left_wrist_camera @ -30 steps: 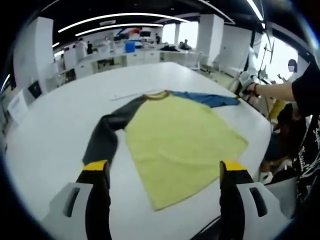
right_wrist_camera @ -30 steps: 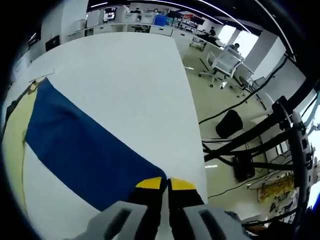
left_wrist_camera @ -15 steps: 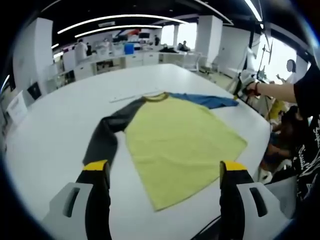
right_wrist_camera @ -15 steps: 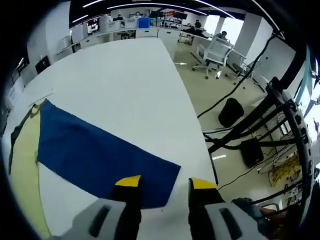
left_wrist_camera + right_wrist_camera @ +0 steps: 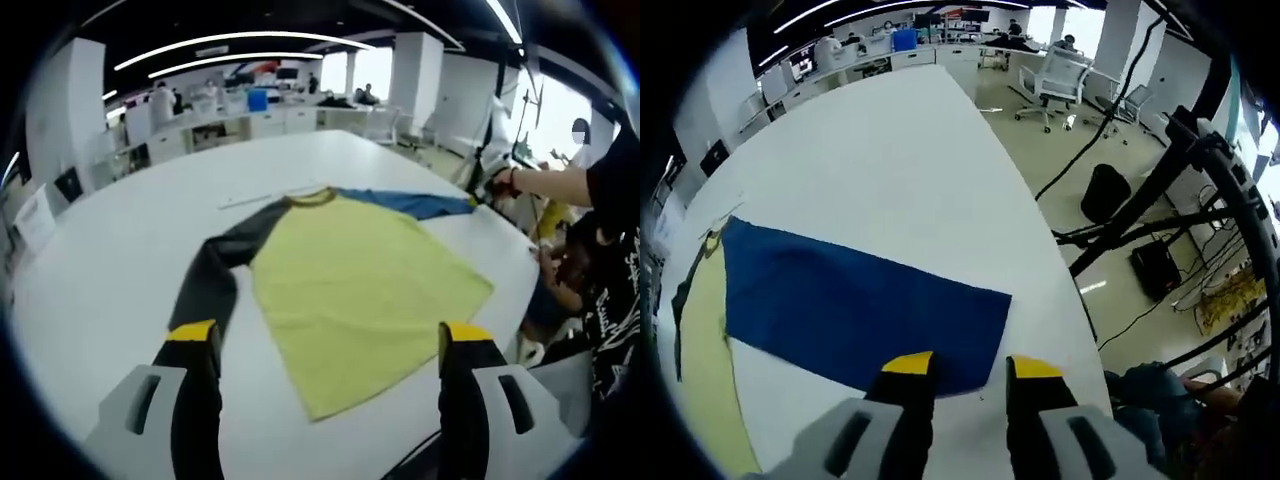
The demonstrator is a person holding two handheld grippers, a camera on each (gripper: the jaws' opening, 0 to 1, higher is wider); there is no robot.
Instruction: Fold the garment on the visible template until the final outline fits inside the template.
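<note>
1. Left gripper: fingers spread wide, holding nothing, hovering above the near edge of the surface, w/ the garment's hem between them in the view.
2. Right gripper: fingers narrowly apart, a small gap between the 2 yellow tips, nothing gripped; tips sit just over the cuff end of the blue sleeve.
3. Garment: long-sleeved shirt lying flat on the white surface, yellow-green body, 1 dark grey sleeve angled toward the left gripper, blue sleeve stretched out the other way toward the surface's far right edge.
4. In the left gripper view, a person's hand holds the right gripper at the blue sleeve's end.
5. Beyond the surface edge in the right gripper view: cables on the floor, an office chair.
</note>
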